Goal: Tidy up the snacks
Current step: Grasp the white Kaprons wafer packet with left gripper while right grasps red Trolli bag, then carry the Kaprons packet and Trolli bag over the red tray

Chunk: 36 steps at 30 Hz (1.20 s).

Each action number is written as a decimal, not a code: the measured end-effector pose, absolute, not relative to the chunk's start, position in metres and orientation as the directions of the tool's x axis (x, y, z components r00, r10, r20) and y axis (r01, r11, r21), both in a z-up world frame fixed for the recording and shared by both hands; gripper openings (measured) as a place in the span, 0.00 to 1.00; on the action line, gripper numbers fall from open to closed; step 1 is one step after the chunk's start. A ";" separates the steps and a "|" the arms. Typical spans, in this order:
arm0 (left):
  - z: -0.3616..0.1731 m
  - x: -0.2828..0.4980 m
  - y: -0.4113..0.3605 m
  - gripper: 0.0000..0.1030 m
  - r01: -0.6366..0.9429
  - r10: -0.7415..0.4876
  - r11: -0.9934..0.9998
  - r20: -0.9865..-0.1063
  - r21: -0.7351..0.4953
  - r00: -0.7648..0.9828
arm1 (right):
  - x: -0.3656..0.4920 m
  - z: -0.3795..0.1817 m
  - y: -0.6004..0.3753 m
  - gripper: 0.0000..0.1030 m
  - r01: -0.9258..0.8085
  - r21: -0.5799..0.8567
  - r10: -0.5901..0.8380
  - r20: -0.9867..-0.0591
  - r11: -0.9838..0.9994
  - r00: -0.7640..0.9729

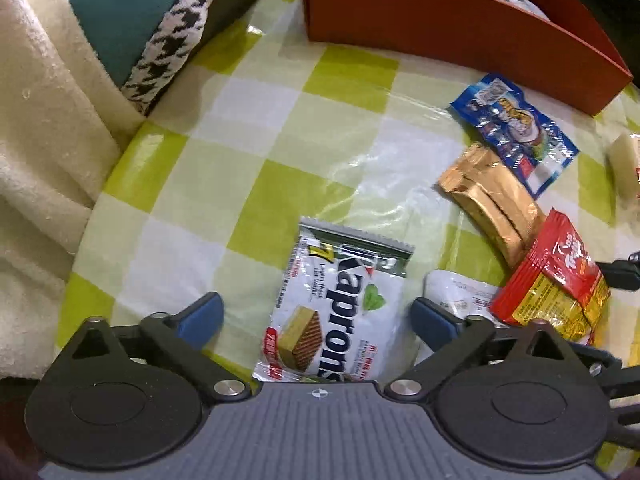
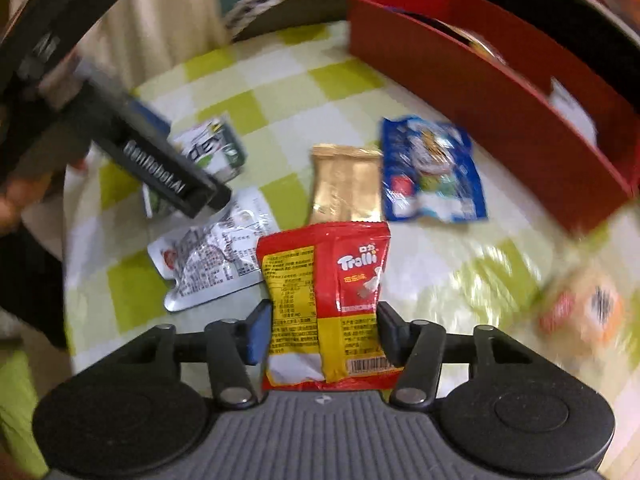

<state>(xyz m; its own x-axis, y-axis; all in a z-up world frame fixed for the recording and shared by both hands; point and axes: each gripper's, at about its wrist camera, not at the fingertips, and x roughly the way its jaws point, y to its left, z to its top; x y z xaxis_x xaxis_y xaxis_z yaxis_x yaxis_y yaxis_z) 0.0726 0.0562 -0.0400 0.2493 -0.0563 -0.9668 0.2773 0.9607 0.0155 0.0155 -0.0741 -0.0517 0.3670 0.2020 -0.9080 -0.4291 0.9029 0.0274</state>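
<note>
The desk [image 1: 280,92] wears green-and-white checks. At twelve o'clock stands a red box [image 1: 440,20]; nearby lie a blue packet [image 1: 516,128], a gold packet [image 1: 492,200], a red-and-yellow packet [image 2: 324,300], and a white wafer packet [image 1: 340,312].

2 wrist views — steep, close, overlapping

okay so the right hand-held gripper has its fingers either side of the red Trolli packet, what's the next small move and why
Probably lift the red Trolli packet slightly and carry it toward the red box. The right hand-held gripper has its pads against both edges of the packet, so the grip looks made. The box stands open beyond the gold packet and blue packet, which still lie on the checked tablecloth.
</note>
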 end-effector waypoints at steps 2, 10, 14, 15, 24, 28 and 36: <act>-0.034 0.069 0.053 0.79 0.292 -0.075 0.956 -0.962 0.005 0.263 | 0.010 -0.050 -0.077 0.54 -0.400 0.025 0.190 -0.906 0.916 0.379; -0.029 0.059 0.055 0.65 0.264 -0.071 0.965 -0.956 0.007 0.283 | -0.010 -0.042 -0.077 0.54 -0.323 0.049 0.190 -0.887 0.945 0.421; -0.027 0.054 0.052 0.67 0.262 -0.063 0.965 -0.955 0.015 0.289 | -0.014 -0.038 -0.074 0.53 -0.315 0.034 0.178 -0.879 0.949 0.442; -0.027 0.056 0.051 0.68 0.267 -0.056 0.963 -0.954 0.025 0.295 | -0.014 -0.036 -0.073 0.54 -0.311 0.031 0.175 -0.876 0.950 0.449; -0.028 0.062 0.053 0.81 0.229 -0.036 0.973 -0.951 0.038 0.309 | -0.011 -0.025 -0.071 0.54 -0.295 0.018 0.172 -0.846 0.955 0.505; -0.026 0.058 0.048 0.66 0.227 -0.051 0.974 -0.949 0.023 0.313 | -0.012 -0.017 -0.072 0.54 -0.286 -0.001 0.159 -0.829 0.958 0.536; -0.018 0.051 0.047 0.65 0.192 -0.052 0.981 -0.937 0.017 0.345 | -0.014 -0.005 -0.077 0.54 -0.246 -0.046 0.112 -0.797 0.968 0.593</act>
<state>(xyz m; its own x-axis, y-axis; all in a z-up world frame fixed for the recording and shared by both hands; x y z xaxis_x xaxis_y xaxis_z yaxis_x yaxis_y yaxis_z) 0.0513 0.0466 -0.0184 0.3450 -0.0516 -0.9372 0.1923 0.9812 0.0167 -0.0136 -0.0768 -0.0051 0.5931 0.1123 -0.7972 -0.2458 0.9682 -0.0465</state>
